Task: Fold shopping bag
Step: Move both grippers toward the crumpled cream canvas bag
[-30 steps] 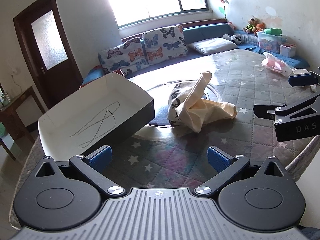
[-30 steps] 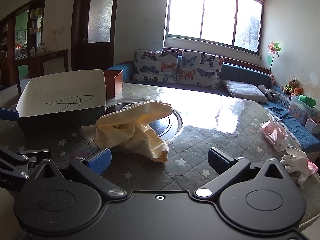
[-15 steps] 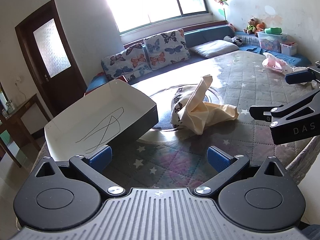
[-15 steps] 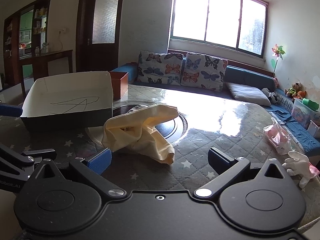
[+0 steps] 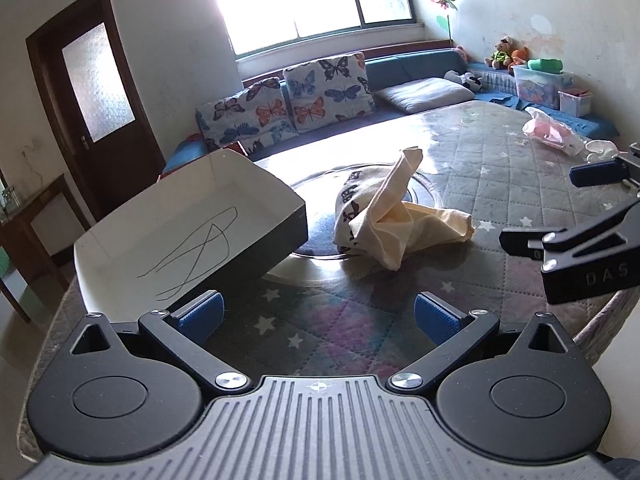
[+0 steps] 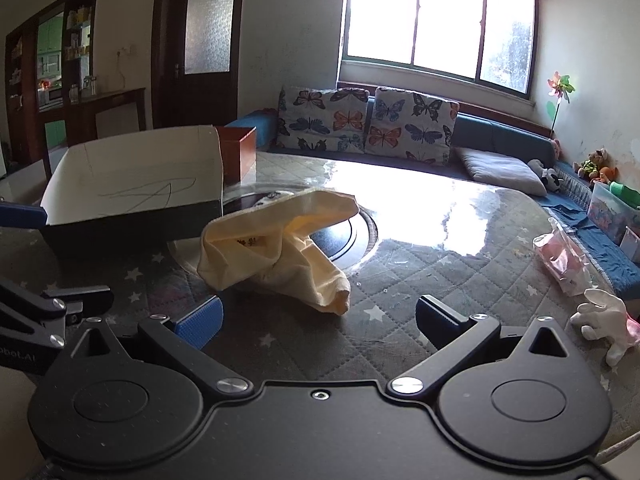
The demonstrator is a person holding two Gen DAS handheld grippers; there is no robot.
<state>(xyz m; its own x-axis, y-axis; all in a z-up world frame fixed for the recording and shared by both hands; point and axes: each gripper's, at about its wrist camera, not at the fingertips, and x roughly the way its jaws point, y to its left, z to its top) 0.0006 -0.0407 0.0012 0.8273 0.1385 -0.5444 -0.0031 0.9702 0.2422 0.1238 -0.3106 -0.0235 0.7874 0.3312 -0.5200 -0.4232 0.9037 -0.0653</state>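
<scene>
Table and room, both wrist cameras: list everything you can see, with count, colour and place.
Crumpled cream cloth shopping bag: 1, cream with dark print, table centre, partly on the dark round turntable.
Open cardboard box: 1, white inside, black outside, left of the bag.
Quilted star-pattern table cover: 1, grey, over the table.
Pink plastic packet: 1, table's right edge.
White toy animal: 1, near the packet.
Butterfly cushions: 2, on the blue sofa under the window.
Left gripper: 1, black with blue pads, open, short of the bag.
Right gripper: 1, same, open, short of the bag.
</scene>
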